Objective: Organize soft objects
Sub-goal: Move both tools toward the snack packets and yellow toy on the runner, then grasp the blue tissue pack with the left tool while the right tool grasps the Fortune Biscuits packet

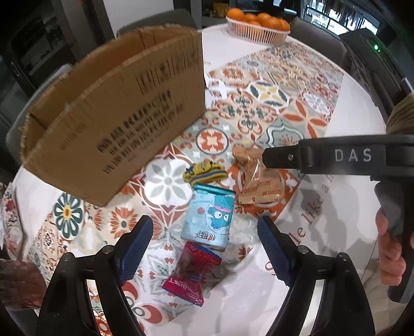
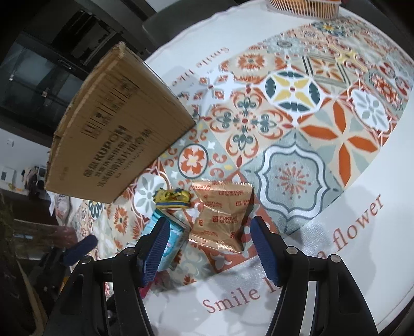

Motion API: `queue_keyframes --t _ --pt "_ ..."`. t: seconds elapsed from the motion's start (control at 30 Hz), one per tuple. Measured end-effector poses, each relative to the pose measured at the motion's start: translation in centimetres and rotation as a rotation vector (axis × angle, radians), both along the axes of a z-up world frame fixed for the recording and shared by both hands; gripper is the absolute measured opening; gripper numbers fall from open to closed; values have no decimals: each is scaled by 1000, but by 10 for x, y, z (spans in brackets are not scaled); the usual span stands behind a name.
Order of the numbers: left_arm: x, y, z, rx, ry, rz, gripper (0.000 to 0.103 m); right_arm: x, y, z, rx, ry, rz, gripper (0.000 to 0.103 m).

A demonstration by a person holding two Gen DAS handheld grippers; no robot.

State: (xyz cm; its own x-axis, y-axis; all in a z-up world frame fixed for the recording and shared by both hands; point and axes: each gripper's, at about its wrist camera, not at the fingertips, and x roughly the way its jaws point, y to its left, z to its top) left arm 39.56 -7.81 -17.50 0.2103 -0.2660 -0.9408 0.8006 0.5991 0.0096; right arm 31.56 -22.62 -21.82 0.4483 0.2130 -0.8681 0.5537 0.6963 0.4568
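My left gripper (image 1: 204,230) is open, hovering over a light blue tissue pack (image 1: 208,218) and a red snack packet (image 1: 191,276) on the table. A yellow-blue folded cloth (image 1: 204,172) lies beyond them. My right gripper (image 2: 208,232) is open, its jaws on either side of a tan biscuit packet (image 2: 222,217); whether it touches is unclear. That packet also shows in the left wrist view (image 1: 258,184), under the right gripper's finger (image 1: 279,155). The tissue pack (image 2: 172,239) and cloth (image 2: 172,197) lie left of it.
An open cardboard box (image 1: 116,111) stands at the left of the patterned tablecloth (image 1: 271,103); it also shows in the right wrist view (image 2: 116,134). A white basket of oranges (image 1: 257,24) sits at the far table edge. Chairs ring the table.
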Motion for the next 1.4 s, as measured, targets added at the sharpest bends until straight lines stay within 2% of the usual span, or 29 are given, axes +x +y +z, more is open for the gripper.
queue_keyframes --t 0.27,0.6,0.8,0.9,0.93,1.0,1.07,1.4 --pt "6 -7 -30 46 55 -8 83 10 0 -17 35 30 -14 66" --pt "19 -14 -59 71 104 32 82 19 2 -37 67 74 -16 66" --pt "27 -14 -70 82 123 71 75 25 4 -44 58 86 3 65" --pt "31 -14 -74 65 140 99 68 27 4 -47 49 88 8 63" --pt "32 -14 -74 59 142 111 63 27 4 -48 46 88 11 61" --pt "34 -12 -74 46 148 137 62 28 6 -51 42 94 16 53" --pt "35 -9 -73 28 151 155 62 28 5 -53 40 90 25 50" --pt "25 12 -56 -50 142 274 61 15 2 -42 17 49 54 48"
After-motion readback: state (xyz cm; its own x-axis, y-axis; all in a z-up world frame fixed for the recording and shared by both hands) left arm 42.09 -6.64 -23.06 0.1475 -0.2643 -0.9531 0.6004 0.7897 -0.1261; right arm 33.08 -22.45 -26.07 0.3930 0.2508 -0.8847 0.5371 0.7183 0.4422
